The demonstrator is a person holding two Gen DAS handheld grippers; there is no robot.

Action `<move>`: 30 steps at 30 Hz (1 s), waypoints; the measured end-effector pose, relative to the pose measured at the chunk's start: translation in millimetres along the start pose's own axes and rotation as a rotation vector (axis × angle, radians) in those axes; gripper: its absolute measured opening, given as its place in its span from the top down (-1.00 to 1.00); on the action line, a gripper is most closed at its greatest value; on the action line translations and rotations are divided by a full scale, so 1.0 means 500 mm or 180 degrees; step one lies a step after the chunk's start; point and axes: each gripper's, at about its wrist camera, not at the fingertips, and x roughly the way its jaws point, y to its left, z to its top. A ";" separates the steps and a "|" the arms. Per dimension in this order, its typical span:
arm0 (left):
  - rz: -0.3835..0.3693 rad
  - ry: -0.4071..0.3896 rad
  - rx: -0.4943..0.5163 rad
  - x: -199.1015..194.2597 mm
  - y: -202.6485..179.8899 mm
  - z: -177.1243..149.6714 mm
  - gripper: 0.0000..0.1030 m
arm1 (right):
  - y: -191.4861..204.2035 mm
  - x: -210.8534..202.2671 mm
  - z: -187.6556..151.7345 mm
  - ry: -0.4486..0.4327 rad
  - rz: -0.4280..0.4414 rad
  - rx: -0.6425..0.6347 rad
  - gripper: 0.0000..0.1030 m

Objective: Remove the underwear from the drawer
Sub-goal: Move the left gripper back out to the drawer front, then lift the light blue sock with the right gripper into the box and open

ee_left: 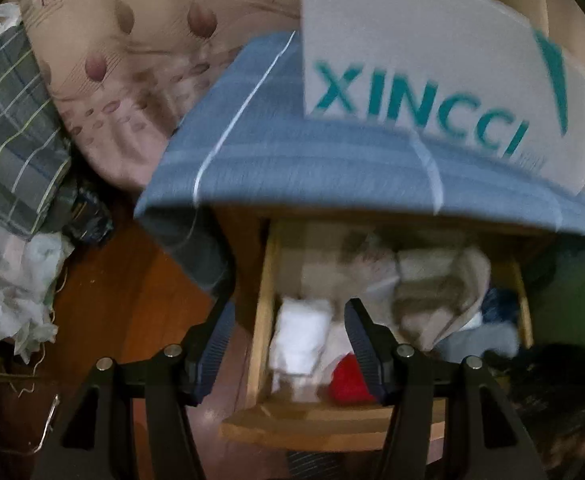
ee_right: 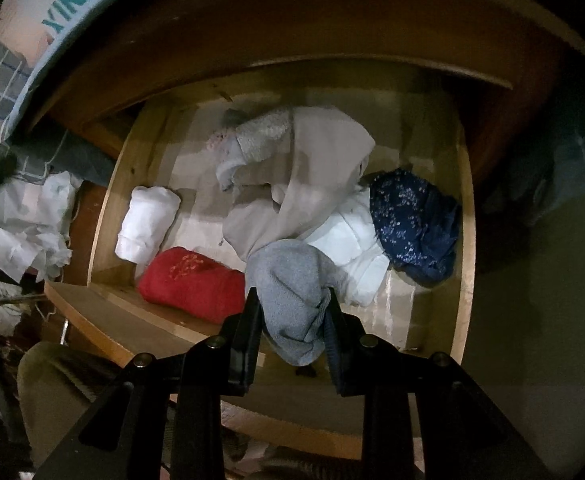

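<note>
The wooden drawer (ee_right: pixel 108 208) is pulled open and holds folded and loose garments. My right gripper (ee_right: pixel 291 300) is shut on a grey piece of underwear (ee_right: pixel 288 280) at the drawer's front edge, its fabric bunched between the jaws. Around it lie a red roll (ee_right: pixel 192 280), a white roll (ee_right: pixel 146 222), a beige garment (ee_right: pixel 312 184), a white garment (ee_right: pixel 352 252) and a dark blue flowered garment (ee_right: pixel 412 224). My left gripper (ee_left: pixel 290 308) is open and empty above the drawer's (ee_left: pixel 262 304) front left corner, over the white roll (ee_left: pixel 300 332) and red roll (ee_left: pixel 348 378).
A blue striped cloth (ee_left: pixel 292 160) and a white box marked XINCCI (ee_left: pixel 432 80) lie on the cabinet top above the drawer. A floral pillow (ee_left: pixel 132 60), plaid fabric (ee_left: pixel 8 120) and crumpled white bags (ee_left: pixel 8 280) sit to the left on the brown floor (ee_left: pixel 132 300).
</note>
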 end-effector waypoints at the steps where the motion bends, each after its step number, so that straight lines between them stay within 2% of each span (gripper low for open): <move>1: 0.0019 -0.0001 0.0005 0.005 0.000 -0.008 -0.14 | 0.002 -0.003 0.000 -0.0026 -0.0010 -0.0010 0.49; 7: 0.0012 -0.0029 -0.0035 0.033 0.014 -0.061 -0.14 | 0.002 -0.033 0.003 -0.0214 -0.0057 -0.0018 0.49; 12: -0.0097 -0.0015 -0.0220 0.036 0.034 -0.065 -0.14 | 0.001 -0.066 0.004 -0.0282 -0.0075 -0.0029 0.49; 18: -0.0159 0.0103 -0.0268 0.051 0.039 -0.065 -0.14 | 0.016 -0.111 0.001 -0.0333 -0.0059 -0.0093 0.49; 23: -0.0133 0.0068 -0.0262 0.046 0.036 -0.066 -0.14 | 0.035 -0.172 -0.001 -0.0434 -0.0027 -0.0175 0.49; 30: -0.0110 0.0080 -0.0292 0.049 0.039 -0.066 -0.14 | 0.071 -0.307 0.026 -0.0754 0.0039 -0.0329 0.49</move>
